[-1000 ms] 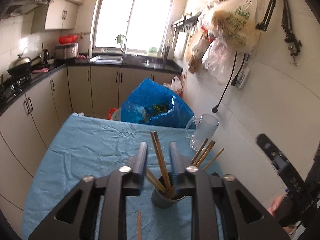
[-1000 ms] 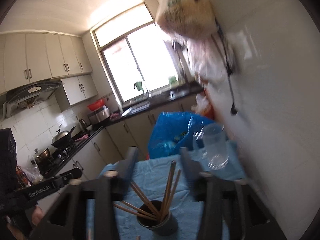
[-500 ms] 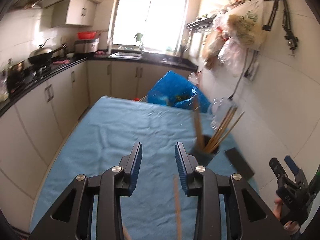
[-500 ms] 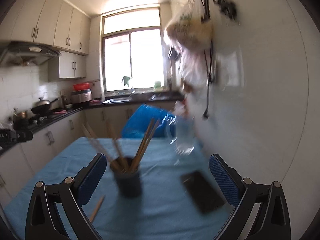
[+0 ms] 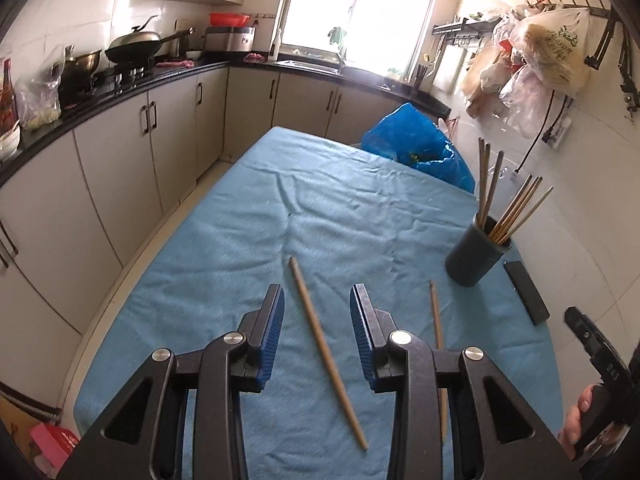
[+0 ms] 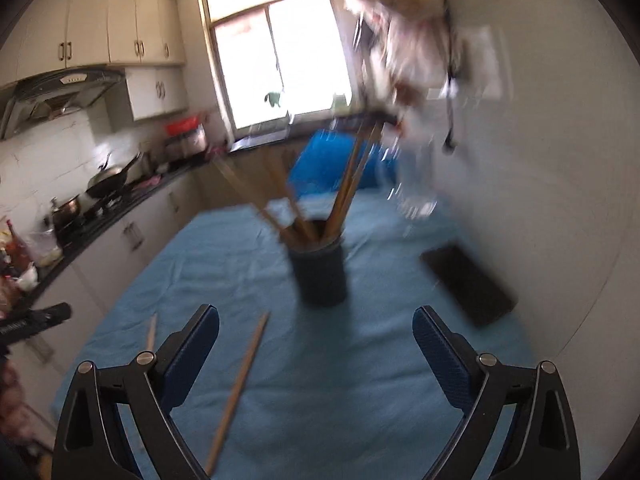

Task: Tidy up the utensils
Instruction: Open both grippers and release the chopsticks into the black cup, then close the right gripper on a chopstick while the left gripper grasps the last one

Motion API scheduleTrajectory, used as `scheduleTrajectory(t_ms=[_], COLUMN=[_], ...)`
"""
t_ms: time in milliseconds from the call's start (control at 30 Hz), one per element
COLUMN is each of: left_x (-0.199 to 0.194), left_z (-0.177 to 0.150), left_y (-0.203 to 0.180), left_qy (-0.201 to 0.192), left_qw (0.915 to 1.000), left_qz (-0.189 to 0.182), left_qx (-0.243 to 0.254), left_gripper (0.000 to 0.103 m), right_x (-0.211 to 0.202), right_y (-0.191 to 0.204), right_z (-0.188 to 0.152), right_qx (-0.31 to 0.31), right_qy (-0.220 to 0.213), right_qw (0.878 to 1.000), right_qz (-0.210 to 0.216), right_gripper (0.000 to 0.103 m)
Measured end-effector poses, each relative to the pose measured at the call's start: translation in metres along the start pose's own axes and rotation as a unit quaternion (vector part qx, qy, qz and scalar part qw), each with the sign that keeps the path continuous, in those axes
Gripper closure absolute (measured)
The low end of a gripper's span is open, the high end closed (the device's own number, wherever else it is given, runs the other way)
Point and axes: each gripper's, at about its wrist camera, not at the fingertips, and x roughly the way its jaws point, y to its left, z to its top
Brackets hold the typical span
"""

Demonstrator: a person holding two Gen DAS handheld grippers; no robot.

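Chopsticks lie loose on the blue cloth (image 5: 224, 240): one chopstick (image 5: 326, 354) sits between your left gripper (image 5: 316, 304)'s parted, empty jaws, another (image 5: 436, 316) just right. Your right gripper (image 6: 316, 330) gapes wide and empty; farther off the dark cup (image 6: 318, 270) holds the rest.

The whole right wrist view is smeared by motion: the dark holder (image 6: 320, 270), the chopsticks in it (image 6: 348, 184) and the black phone (image 6: 468, 284) on the tabletop have soft edges, and the clear jug (image 6: 412, 184) at the far right is only a streak. In the left wrist view the right chopstick (image 5: 437, 322) passes behind the left gripper's right finger (image 5: 370, 344), hiding its near part. The right gripper (image 5: 600, 364) is cut off by the right edge.
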Motion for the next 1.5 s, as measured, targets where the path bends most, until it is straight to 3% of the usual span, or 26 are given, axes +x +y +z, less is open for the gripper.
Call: scheduleTrajectory(t_ms=[100, 167, 300, 333, 433, 667, 833, 933, 1000, 1100, 1133, 1300, 1500], left_x=[0.005, 0.009, 0.021, 0.025, 0.037, 0.054, 0.058, 0.06, 0.061, 0.064, 0.065, 0.077, 0.119], left_z=[-0.005, -0.007, -0.01, -0.01, -0.011, -0.011, -0.011, -0.011, -0.01, -0.009, -0.008, 0.001, 0.021], left_y=[0.007, 0.012, 0.024, 0.027, 0.035, 0.051, 0.061, 0.067, 0.069, 0.068, 0.068, 0.061, 0.044], left_qy=[0.014, 0.021, 0.037, 0.042, 0.057, 0.075, 0.08, 0.083, 0.085, 0.09, 0.092, 0.119, 0.182], left_qw=[0.9999, 0.9997, 0.9992, 0.9989, 0.998, 0.9964, 0.9958, 0.9952, 0.9948, 0.9943, 0.9941, 0.9913, 0.9801], left_qz=[-0.001, 0.0, 0.004, 0.005, 0.008, 0.015, 0.019, 0.023, 0.024, 0.026, 0.025, 0.008, -0.028], left_qx=[-0.003, -0.007, -0.016, -0.018, -0.026, -0.035, -0.041, -0.047, -0.049, -0.051, -0.05, -0.056, -0.074], left_gripper=[0.07, 0.07, 0.069, 0.069, 0.069, 0.069, 0.069, 0.069, 0.069, 0.069, 0.069, 0.069, 0.069], right_x=[0.026, 0.04, 0.071, 0.079, 0.103, 0.168, 0.202, 0.215, 0.221, 0.223, 0.222, 0.211, 0.166], right_y=[0.005, 0.005, 0.014, 0.017, 0.028, 0.049, 0.062, 0.065, 0.068, 0.074, 0.077, 0.08, 0.078], right_z=[-0.001, -0.003, -0.009, -0.01, -0.009, 0.003, 0.006, 0.002, -0.001, -0.003, -0.005, -0.006, 0.004], right_qx=[0.012, 0.032, 0.045, 0.044, 0.044, 0.048, 0.03, 0.023, 0.012, -0.011, -0.021, -0.022, -0.017], right_qy=[0.092, 0.129, 0.196, 0.21, 0.237, 0.267, 0.283, 0.296, 0.304, 0.301, 0.301, 0.289, 0.238], right_qw=[0.995, 0.99, 0.978, 0.975, 0.969, 0.962, 0.959, 0.955, 0.953, 0.953, 0.953, 0.957, 0.97], right_qz=[0.032, 0.049, 0.054, 0.052, 0.058, 0.024, 0.001, -0.006, -0.014, -0.019, -0.018, 0.01, 0.052], right_gripper=[0.005, 0.008, 0.027, 0.037, 0.043, 0.058, 0.061, 0.075, 0.079, 0.082, 0.095, 0.095, 0.095])
